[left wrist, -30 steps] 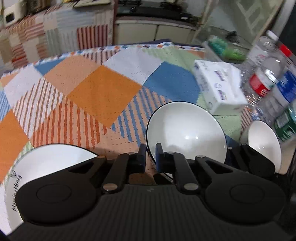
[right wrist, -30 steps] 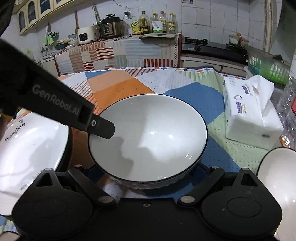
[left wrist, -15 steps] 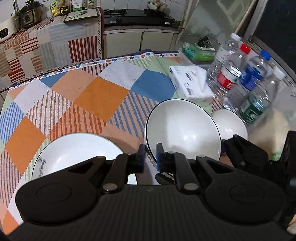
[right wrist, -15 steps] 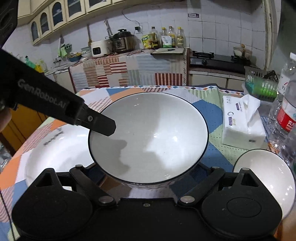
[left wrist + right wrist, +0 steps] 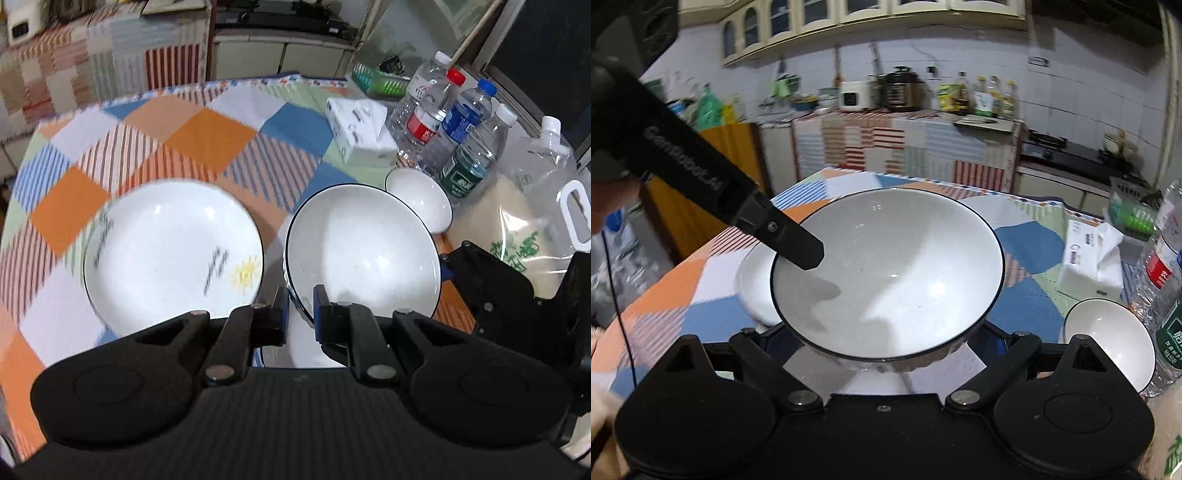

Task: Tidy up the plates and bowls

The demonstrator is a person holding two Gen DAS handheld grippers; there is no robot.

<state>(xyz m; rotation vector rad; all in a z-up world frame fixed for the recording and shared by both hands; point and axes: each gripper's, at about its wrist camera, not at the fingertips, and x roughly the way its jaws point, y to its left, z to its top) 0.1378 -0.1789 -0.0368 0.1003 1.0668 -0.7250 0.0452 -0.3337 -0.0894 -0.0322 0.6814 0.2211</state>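
Patchwork tablecloth (image 5: 207, 133), with the plate (image 5: 166, 251) resting on it at left. Within the last second the large bowl (image 5: 362, 251) has risen off the cloth; we now see it held aloft between the plate and the small bowl (image 5: 421, 195). The left gripper (image 5: 299, 306) is clenched on its near rim. The right gripper (image 5: 884, 354) spreads beneath it; we cannot tell its grip. We judge stacking comes next.

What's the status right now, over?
Left tool pinching big bowl's rim. Right tool cradling it underneath. Plate alongside; small bowl behind.
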